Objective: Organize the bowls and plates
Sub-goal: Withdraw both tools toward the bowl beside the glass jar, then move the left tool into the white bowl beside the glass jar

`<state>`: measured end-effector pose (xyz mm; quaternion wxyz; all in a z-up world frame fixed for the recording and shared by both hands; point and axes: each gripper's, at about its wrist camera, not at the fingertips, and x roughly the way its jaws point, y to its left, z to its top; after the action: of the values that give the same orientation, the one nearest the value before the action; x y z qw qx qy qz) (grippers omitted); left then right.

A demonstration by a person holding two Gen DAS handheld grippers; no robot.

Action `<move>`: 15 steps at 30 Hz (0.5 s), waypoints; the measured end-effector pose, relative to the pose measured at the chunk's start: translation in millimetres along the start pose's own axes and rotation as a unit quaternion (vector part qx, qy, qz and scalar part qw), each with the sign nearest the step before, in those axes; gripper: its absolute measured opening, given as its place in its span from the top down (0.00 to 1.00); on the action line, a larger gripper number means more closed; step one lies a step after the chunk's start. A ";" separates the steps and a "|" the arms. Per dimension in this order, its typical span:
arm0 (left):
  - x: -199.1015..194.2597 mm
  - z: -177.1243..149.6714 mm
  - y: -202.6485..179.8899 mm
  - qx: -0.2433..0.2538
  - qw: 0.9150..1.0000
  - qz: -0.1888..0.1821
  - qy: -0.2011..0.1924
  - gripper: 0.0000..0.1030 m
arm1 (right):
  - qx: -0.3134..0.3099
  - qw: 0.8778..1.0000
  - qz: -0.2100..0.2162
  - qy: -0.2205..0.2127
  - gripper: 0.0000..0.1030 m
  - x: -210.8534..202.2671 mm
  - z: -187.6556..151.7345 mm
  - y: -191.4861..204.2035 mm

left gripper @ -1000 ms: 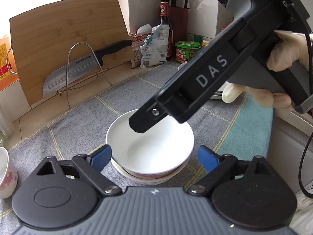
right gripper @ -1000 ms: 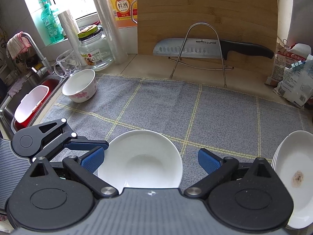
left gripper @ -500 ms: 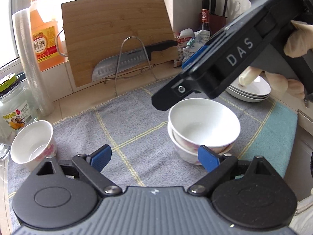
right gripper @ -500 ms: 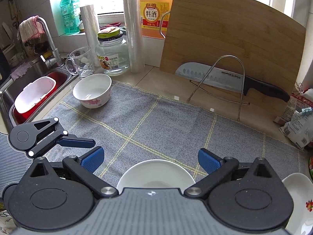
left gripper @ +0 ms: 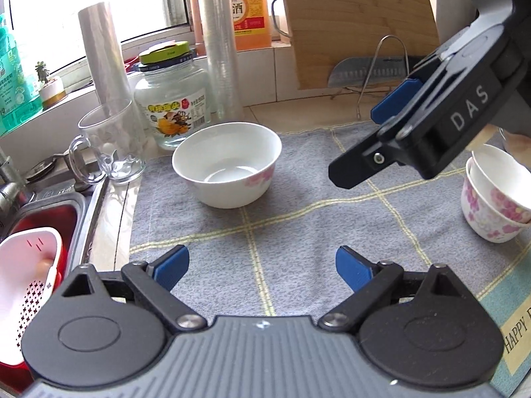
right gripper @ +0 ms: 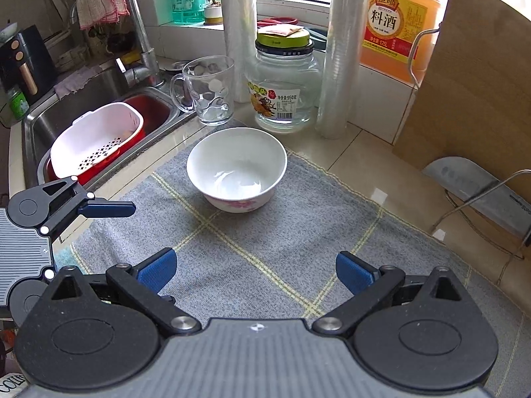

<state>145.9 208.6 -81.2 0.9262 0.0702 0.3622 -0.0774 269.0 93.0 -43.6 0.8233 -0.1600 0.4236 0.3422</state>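
Observation:
A single white bowl with pink flowers [left gripper: 229,164] [right gripper: 237,169] stands upright on the grey checked mat [left gripper: 298,232], near its far left corner. Two more flowered bowls, stacked [left gripper: 497,192], sit at the right edge of the left wrist view. My left gripper [left gripper: 262,267] is open and empty, a little short of the single bowl. My right gripper [right gripper: 255,270] is also open and empty, pointing at the same bowl from further right. In the left wrist view the right gripper's body shows at the upper right, above the mat.
Behind the bowl stand a glass mug [right gripper: 207,93], a glass jar [right gripper: 282,89] and rolls of film [right gripper: 338,53]. A sink [right gripper: 79,106] with a white colander [right gripper: 96,139] lies left. A cutting board [right gripper: 471,93] and cleaver on a wire rack [right gripper: 478,185] are right.
Both grippers have swung left across the mat, away from the stacked bowls and plates and towards the single bowl by the sink. Both stayed open and empty.

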 end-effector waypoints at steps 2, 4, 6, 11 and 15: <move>2.6 -2.5 6.8 -0.006 1.000 0.009 0.005 0.08 | -0.002 1.000 -0.002 0.004 0.00 13.2 5.7 2.6; 5.3 -4.7 15.5 -0.008 1.000 0.018 0.011 0.08 | 0.001 1.000 0.000 0.006 0.00 26.5 11.4 5.7; 7.4 -7.3 24.9 -0.007 0.999 0.031 0.018 0.08 | 0.005 1.000 -0.003 0.006 0.00 36.6 15.4 8.1; 10.2 -10.2 55.1 -0.015 0.997 0.073 0.033 0.08 | 0.016 1.000 -0.027 -0.004 0.00 57.4 19.5 16.8; 11.6 -3.2 78.7 -0.024 0.994 0.101 0.028 0.08 | 0.052 0.998 -0.030 0.001 0.00 73.8 13.9 23.4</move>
<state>167.5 285.1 -85.6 0.9203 0.0859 0.3806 0.0272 290.8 148.9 -94.3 0.8399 -0.1295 0.4370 0.2947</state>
